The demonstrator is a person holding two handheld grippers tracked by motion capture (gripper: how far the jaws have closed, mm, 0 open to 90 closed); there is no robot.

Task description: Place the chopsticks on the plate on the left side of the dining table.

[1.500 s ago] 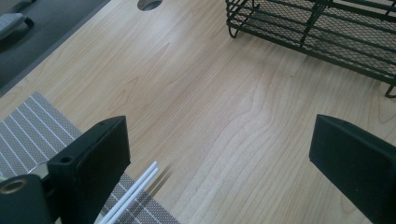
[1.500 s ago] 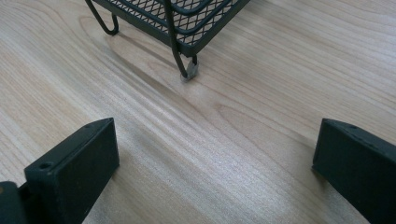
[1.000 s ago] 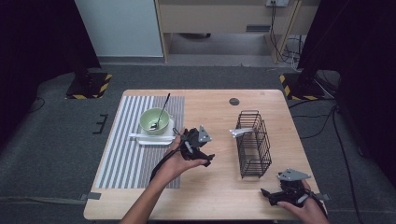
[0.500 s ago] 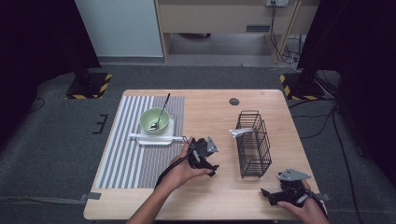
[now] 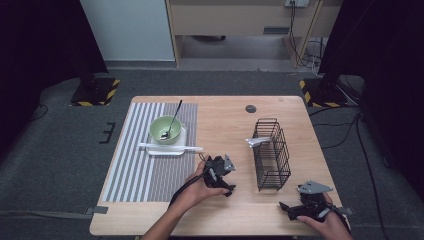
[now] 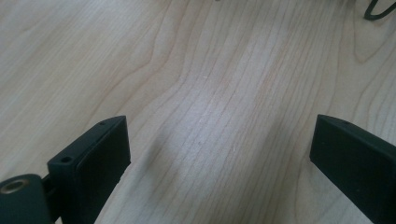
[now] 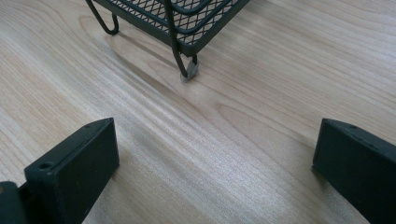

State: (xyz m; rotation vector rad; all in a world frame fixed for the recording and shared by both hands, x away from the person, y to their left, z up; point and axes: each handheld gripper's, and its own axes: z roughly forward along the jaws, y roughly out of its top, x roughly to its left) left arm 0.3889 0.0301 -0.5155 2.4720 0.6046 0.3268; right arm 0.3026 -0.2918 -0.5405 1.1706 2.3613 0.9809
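My left gripper [image 5: 225, 176] is held by a hand over the bare wood in the middle of the table [image 5: 225, 125], left of a black wire rack [image 5: 271, 152]. In the left gripper view this gripper [image 6: 219, 123] is open over plain wood, with nothing between its jaws. My right gripper [image 5: 288, 210] rests low at the front right corner, just in front of the rack. In the right gripper view it [image 7: 217, 123] is open and empty, and the wire rack [image 7: 187, 18] stands a short way ahead.
A green bowl [image 5: 165, 129] holding a dark spoon [image 5: 173, 118] sits on a white plate [image 5: 167, 149] on the striped mat [image 5: 135, 160] at left. A white utensil [image 5: 257, 141] lies on the rack's top. A small dark disc [image 5: 250, 108] lies near the far edge.
My left gripper has moved away from the plate, toward the near edge and slightly right. The right gripper has stayed put.
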